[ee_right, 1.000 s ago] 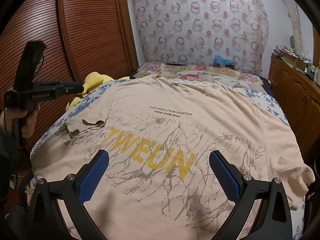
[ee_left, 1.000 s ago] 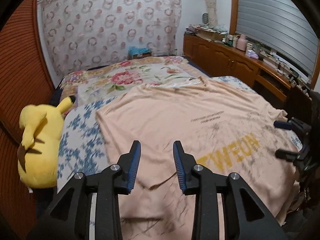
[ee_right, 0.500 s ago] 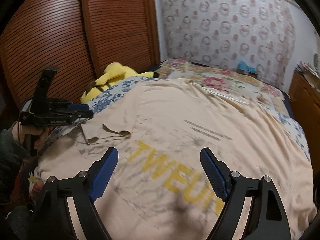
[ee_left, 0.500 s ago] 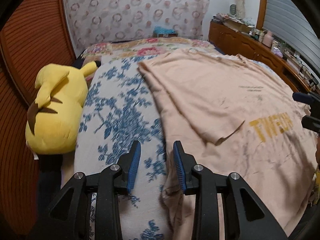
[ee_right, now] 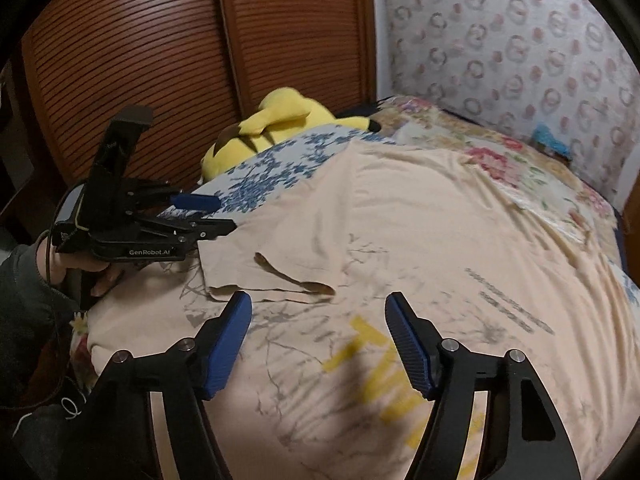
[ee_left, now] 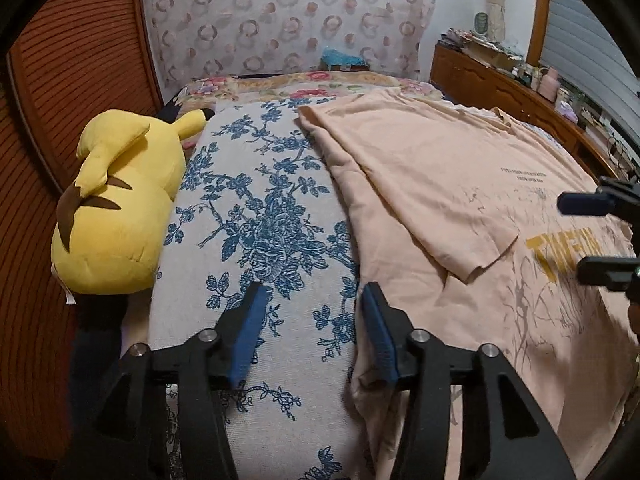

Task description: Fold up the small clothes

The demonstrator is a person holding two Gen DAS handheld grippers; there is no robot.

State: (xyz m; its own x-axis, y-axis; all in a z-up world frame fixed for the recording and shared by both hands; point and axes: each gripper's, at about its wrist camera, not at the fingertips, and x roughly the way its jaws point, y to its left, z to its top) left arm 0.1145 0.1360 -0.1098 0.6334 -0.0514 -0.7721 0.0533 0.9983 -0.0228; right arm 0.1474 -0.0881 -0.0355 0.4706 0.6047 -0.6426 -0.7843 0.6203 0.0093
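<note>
Peach T-shirt (ee_left: 440, 184) with yellow lettering lies spread across the blue-floral bedspread (ee_left: 260, 216), one sleeve (ee_right: 276, 276) folded inward over its front. Left of the shirt, a yellow plush toy (ee_left: 116, 208) rests at the bed's edge against a slatted wooden wardrobe door (ee_right: 160, 52). The left gripper (ee_left: 310, 320), held in a person's hand (ee_right: 96, 276), hovers at the shirt's left edge; its jaws, which have just been opening, stand apart with only bedspread showing between them. Right of it, over the shirt's lettering, the right gripper (ee_right: 318, 324) has just been closing its jaws, which are still apart and hold nothing.
</note>
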